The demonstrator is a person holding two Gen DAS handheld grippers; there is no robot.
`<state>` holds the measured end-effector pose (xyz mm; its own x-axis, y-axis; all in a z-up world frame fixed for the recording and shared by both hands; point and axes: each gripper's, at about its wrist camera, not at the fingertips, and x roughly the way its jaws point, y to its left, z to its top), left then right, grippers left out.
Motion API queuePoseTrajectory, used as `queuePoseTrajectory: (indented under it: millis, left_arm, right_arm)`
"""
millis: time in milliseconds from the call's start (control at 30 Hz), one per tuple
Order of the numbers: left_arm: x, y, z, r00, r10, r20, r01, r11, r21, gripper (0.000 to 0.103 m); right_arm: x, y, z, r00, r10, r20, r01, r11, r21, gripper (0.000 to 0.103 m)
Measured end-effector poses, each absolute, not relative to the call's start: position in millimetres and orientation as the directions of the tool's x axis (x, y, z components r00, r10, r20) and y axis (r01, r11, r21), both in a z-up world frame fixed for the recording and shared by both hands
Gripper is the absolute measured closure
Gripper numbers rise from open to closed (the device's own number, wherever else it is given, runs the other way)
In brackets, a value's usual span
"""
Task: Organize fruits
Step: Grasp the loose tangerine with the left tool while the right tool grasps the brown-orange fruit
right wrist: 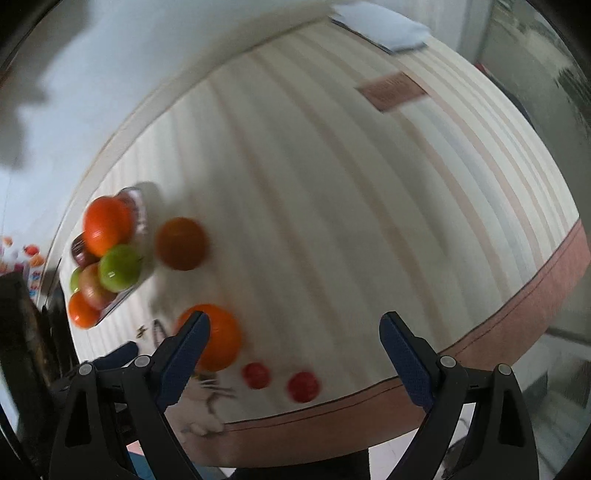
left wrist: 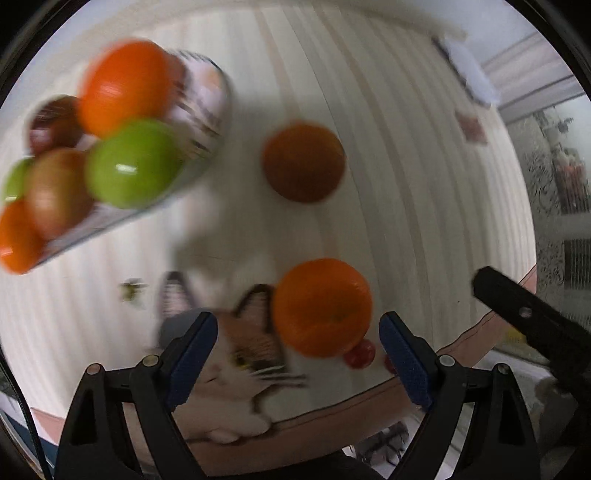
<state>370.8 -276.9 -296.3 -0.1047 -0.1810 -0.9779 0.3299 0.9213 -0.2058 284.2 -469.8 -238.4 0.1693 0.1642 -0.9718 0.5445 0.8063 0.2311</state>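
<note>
Left wrist: both grippers (left wrist: 297, 354) (right wrist: 294, 356) wide, apparently empty (blurred).

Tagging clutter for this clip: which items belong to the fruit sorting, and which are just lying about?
Job: piled fruit container; near orange; far, darker orange; two small red fruits.
Lying about: pink card; pale blue item at the far edge.

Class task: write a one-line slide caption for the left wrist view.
Open left gripper hangs above a loose orange on the striped tablecloth; a fruit-filled container sits at far left.
</note>
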Motion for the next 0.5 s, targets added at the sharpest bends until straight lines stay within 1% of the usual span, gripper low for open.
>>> queuePoseTrajectory:
  millis: [67,133,200,367,500]
  left_arm:
    - [370,-288,-312,-0.146,-0.174,-0.974,0.346,0.913,-0.215,0.013]
    - [369,-292,-319,-0.136,-0.165,-0.977,0.346,0.916,-0.203,0.032]
    - [369,-292,-314,-0.099,-0.178,-0.979,0.34,0.919,-0.201,0.04]
    - [374,-262,-305,-0.059,-0.158,-0.986,0.288,0.943,-0.168,0.04]
    - [377,-204,-294,-0.032,-0.115,-0.993,0.211,0.97,-0.119,0.04]
  right_arm:
    - [282,-480,-246,0.16,0.163,-0.974,0.558,0.799,0.225,0.008]
    - [282,-488,-251,0.151,0.162,-0.975,0.564,0.796,0.22,0.008]
    - [285,-492,-253,0.147,0.159,-0.976,0.559,0.801,0.214,0.008]
    - [302,-487,-253,0.158,0.19,-0.969,0.528,0.813,0.245,0.008]
    - [333,-464,-257,0.173,0.275,-0.946,0.469,0.821,0.325,0.008]
